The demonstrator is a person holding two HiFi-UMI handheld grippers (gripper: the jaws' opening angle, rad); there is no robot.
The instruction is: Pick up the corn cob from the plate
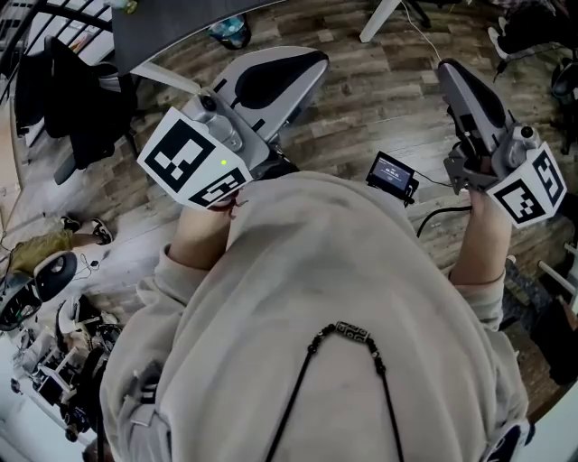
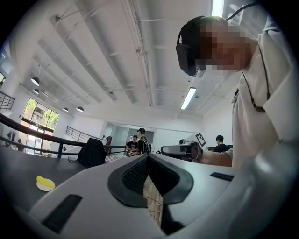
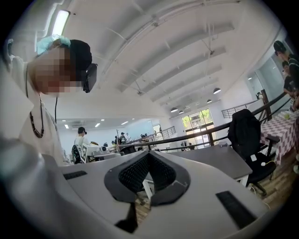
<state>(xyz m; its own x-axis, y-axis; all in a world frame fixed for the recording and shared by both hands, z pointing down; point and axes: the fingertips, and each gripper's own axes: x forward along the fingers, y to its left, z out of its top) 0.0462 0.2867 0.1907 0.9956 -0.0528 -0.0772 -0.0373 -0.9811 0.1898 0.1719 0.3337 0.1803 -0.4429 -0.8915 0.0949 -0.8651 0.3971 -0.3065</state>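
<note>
A small white plate [image 2: 47,187] with the yellow corn cob [image 2: 42,180] on it sits on a dark table [image 2: 18,170], far off at the lower left of the left gripper view. My left gripper [image 2: 148,157] points level past it, its jaws shut with nothing between them. In the head view it is held out in front of my chest at the upper left [image 1: 318,61]. My right gripper [image 3: 148,154] is also shut and empty, and the head view shows it at the upper right [image 1: 448,69]. It faces a second dark table [image 3: 219,161]. The plate does not show in the head view.
Wooden floor [image 1: 361,99] lies below both grippers. A dark table edge [image 1: 172,27] crosses the head view's top left. A small screen device [image 1: 392,174] hangs at my waist. A black chair with a jacket [image 3: 245,130] stands right. Several people [image 2: 135,142] sit far off.
</note>
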